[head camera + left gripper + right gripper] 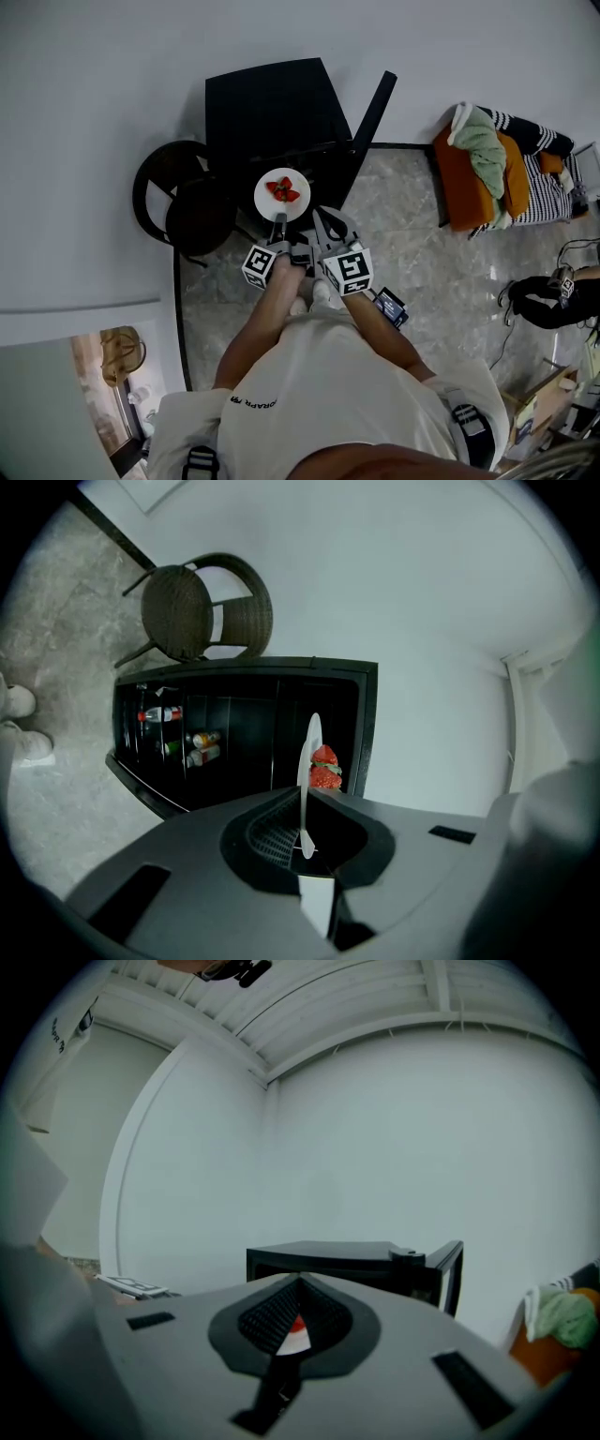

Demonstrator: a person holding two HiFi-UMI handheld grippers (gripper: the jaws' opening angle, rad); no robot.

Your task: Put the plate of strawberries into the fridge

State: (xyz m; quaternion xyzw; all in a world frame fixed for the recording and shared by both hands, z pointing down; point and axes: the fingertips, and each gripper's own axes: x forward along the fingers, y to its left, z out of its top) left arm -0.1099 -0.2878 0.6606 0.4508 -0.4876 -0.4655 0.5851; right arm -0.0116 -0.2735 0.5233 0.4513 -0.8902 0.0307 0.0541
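A white plate [282,195] with red strawberries [283,189] hangs in front of the black fridge [272,108], whose door [372,112] stands open to the right. My left gripper [278,223] is shut on the plate's near rim. In the left gripper view the plate [310,747] shows edge-on between the left gripper's [302,808] jaws, the strawberries [324,767] on its right side, and the open fridge [244,728] lies behind. My right gripper [321,221] hovers just right of the plate. Its [298,1285] jaws are shut on nothing and point at the fridge [328,1260].
A dark wicker chair [183,202] stands left of the fridge. Bottles and cans [183,738] fill the fridge's shelves. An orange couch [473,178] with clothes is at the right, and a black bag [548,300] lies on the marble floor. White shoes [19,724] are seen below.
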